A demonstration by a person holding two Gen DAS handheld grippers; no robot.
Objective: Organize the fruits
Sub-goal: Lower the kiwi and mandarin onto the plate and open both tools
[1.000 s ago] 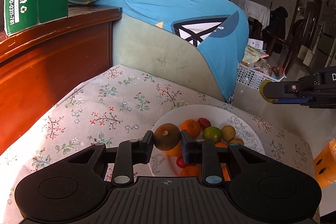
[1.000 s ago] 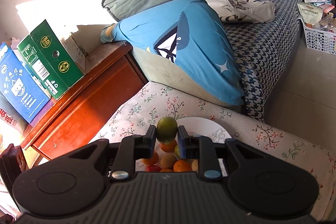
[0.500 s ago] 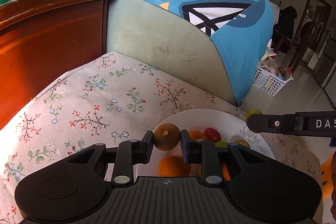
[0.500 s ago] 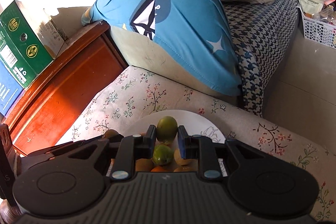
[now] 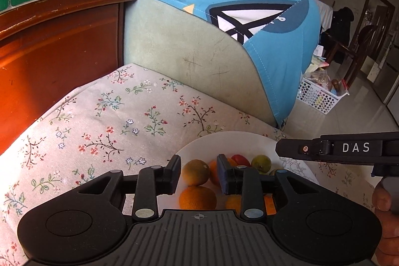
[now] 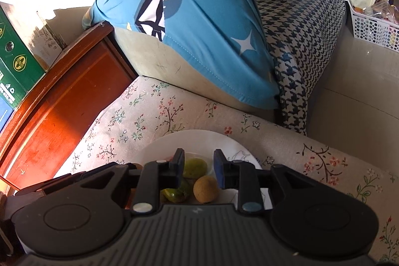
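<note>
Both of my grippers have come down over the plate since a second ago, and each one is letting go of the fruit it carried.

Going from big to small: I see the floral-print cloth-covered cushion (image 5: 119, 121) beside the reddish-brown wooden cabinet (image 5: 57, 46), with the round white ceramic plate (image 6: 199, 138) resting on the cloth.

My left gripper (image 5: 198, 173) has its jaws opening. The brownish-green round fruit (image 5: 195, 171) lies between them, near the left pad and apart from the right one, so I judge it released and resting among the other fruit on the plate, with an orange round fruit (image 5: 197, 198) just below it.

My right gripper (image 6: 199, 167) is opening too. The green round fruit (image 6: 195, 167) sits between its pads, hard against the left one with a clear gap on the right, over the plate next to a tan round fruit (image 6: 206, 188).

What the next move turns on, as I judge it: each fruit still lies straight ahead between the pads, low on the plate, so I should back each gripper up and away along its own line without nudging the pile. In the left view the right gripper's finger reaches across just above the plate's far side, so the two are close.
</note>
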